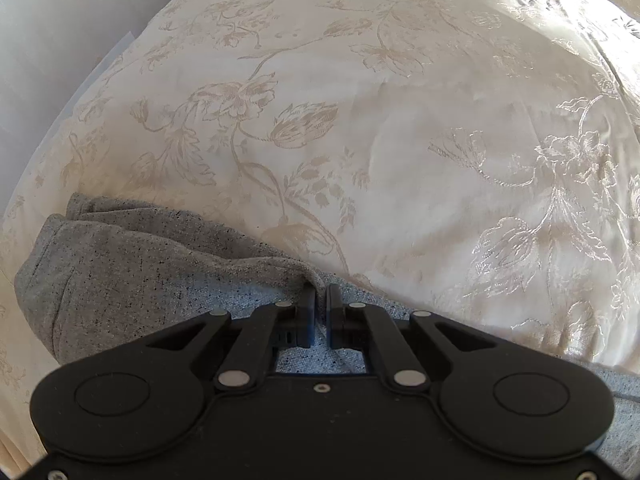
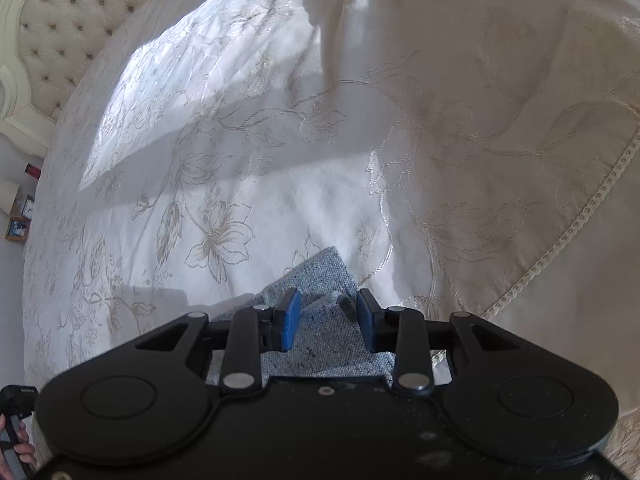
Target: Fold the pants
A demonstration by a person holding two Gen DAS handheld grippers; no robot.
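Pants [image 1: 132, 264] on bedspread [image 1: 360, 120], left tool [image 1: 321, 300] pinching fold, right tool [image 2: 328, 308] wide

Sunlight streaks across a cream floral bedspread [image 2: 240, 140] covering the bed, shadows banding it. A tufted cream headboard [image 2: 72, 12] rises at the far left, small framed pictures [image 2: 18, 228] below it, pale wall [image 1: 48, 40] beside the bed.
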